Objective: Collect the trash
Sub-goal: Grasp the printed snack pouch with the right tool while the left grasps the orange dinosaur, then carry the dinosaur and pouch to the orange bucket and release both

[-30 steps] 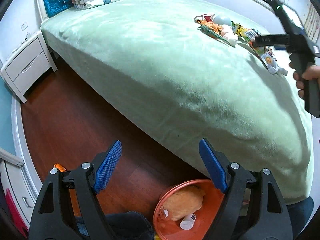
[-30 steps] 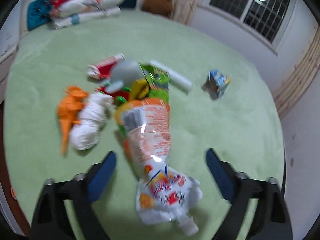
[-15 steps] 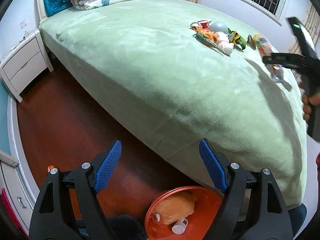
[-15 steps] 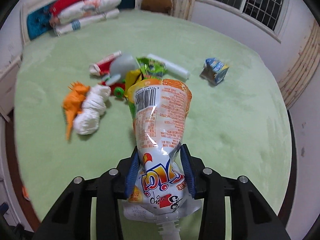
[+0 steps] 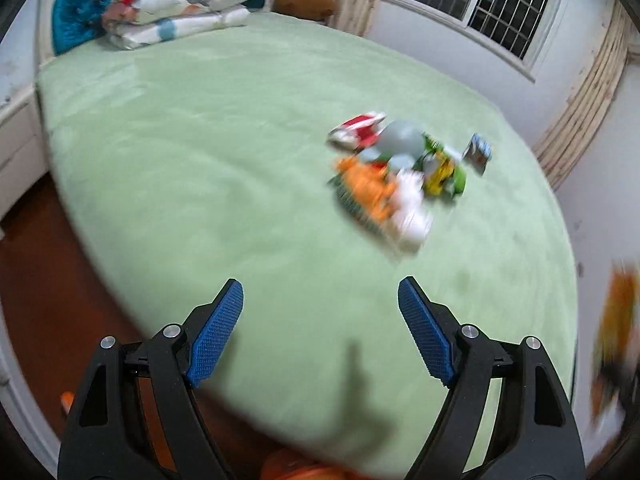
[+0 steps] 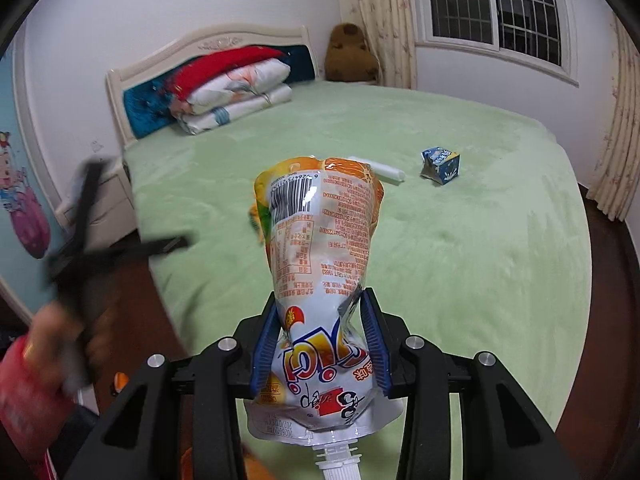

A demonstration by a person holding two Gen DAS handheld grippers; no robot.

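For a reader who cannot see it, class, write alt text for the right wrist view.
The right claw is shut on an orange-and-white drink pouch, lifted above a green bed. A small blue carton and a white tube lie on the bed behind it; folded bedding sits by the headboard.
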